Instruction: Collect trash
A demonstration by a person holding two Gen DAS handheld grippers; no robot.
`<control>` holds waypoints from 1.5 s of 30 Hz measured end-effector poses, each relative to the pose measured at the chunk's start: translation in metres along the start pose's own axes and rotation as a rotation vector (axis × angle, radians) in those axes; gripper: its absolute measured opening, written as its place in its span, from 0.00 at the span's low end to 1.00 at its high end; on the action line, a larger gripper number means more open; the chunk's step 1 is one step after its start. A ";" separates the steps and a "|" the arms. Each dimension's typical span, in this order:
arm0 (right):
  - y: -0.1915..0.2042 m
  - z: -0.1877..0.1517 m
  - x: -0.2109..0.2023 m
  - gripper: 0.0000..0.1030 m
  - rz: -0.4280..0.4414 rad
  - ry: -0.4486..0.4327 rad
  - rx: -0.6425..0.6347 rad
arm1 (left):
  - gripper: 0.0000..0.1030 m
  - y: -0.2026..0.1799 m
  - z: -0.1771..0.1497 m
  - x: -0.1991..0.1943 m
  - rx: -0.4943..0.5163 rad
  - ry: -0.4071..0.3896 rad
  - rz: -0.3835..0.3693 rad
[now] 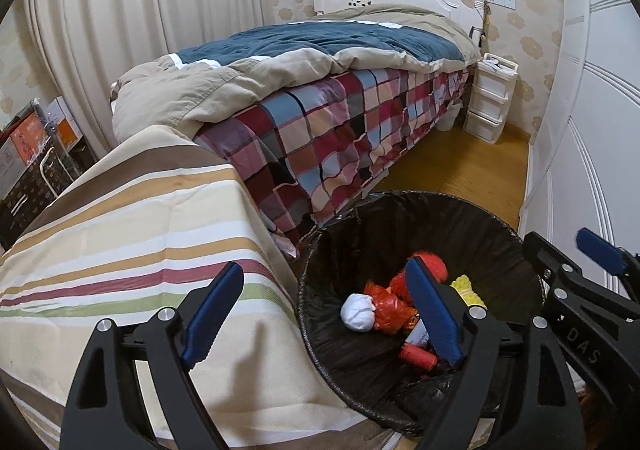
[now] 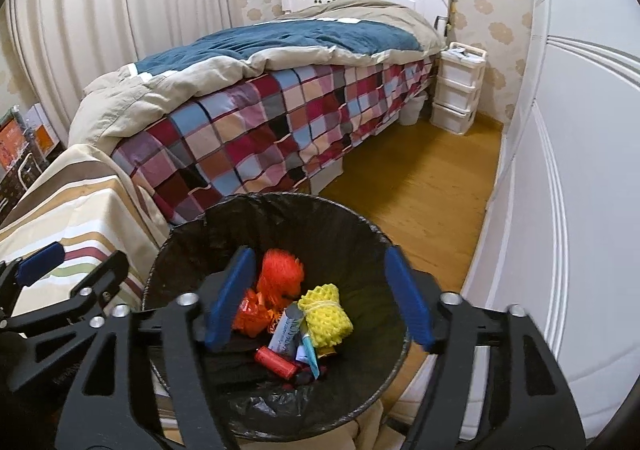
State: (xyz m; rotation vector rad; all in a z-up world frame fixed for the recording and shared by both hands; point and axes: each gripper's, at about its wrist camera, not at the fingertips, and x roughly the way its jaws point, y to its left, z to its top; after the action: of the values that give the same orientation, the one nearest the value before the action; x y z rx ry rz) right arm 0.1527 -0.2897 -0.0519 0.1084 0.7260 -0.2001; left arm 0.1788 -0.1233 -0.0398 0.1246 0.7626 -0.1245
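Observation:
A bin with a black liner (image 1: 400, 210) (image 2: 280, 206) stands on the floor between a striped cloth surface and a white wardrobe. Inside lie a white paper ball (image 1: 358, 312), orange wrappers (image 1: 390, 308) (image 2: 250, 316), red netting (image 2: 280, 276), a yellow foam net (image 2: 326, 314), a red roll (image 2: 276, 362) and a tube (image 2: 286, 330). My left gripper (image 1: 324, 314) is open and empty, straddling the bin's left rim. My right gripper (image 2: 320, 300) is open and empty above the bin; it also shows in the left wrist view (image 1: 580, 250).
A striped cloth-covered surface (image 1: 120, 242) lies left of the bin. Beyond is a bed with a checked blanket (image 2: 280, 122), a white drawer unit (image 2: 458, 90), wooden floor (image 2: 420, 190), a white wardrobe (image 2: 580, 170) at the right and boxes (image 1: 28, 146) at the far left.

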 end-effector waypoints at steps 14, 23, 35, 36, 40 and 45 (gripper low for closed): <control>0.011 -0.006 -0.037 0.95 -0.047 -0.067 -0.008 | 0.85 0.024 -0.004 -0.036 -0.052 -0.050 0.016; 0.013 -0.022 -0.068 0.95 -0.034 -0.099 0.050 | 0.86 0.045 -0.017 -0.069 -0.073 -0.085 0.034; 0.037 -0.044 -0.126 0.95 0.010 -0.110 -0.010 | 0.86 0.074 -0.047 -0.114 -0.090 -0.110 0.057; 0.038 -0.046 -0.131 0.95 0.017 -0.112 -0.007 | 0.86 0.076 -0.049 -0.119 -0.095 -0.110 0.059; 0.043 -0.051 -0.146 0.95 0.032 -0.117 -0.017 | 0.86 0.086 -0.059 -0.132 -0.119 -0.114 0.064; 0.051 -0.059 -0.162 0.95 0.048 -0.125 -0.042 | 0.86 0.090 -0.069 -0.149 -0.124 -0.131 0.072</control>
State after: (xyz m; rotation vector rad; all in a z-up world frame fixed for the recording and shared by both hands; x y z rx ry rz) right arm 0.0076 -0.2068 0.0144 0.0722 0.6020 -0.1440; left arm 0.0391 -0.0141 0.0206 0.0257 0.6327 -0.0163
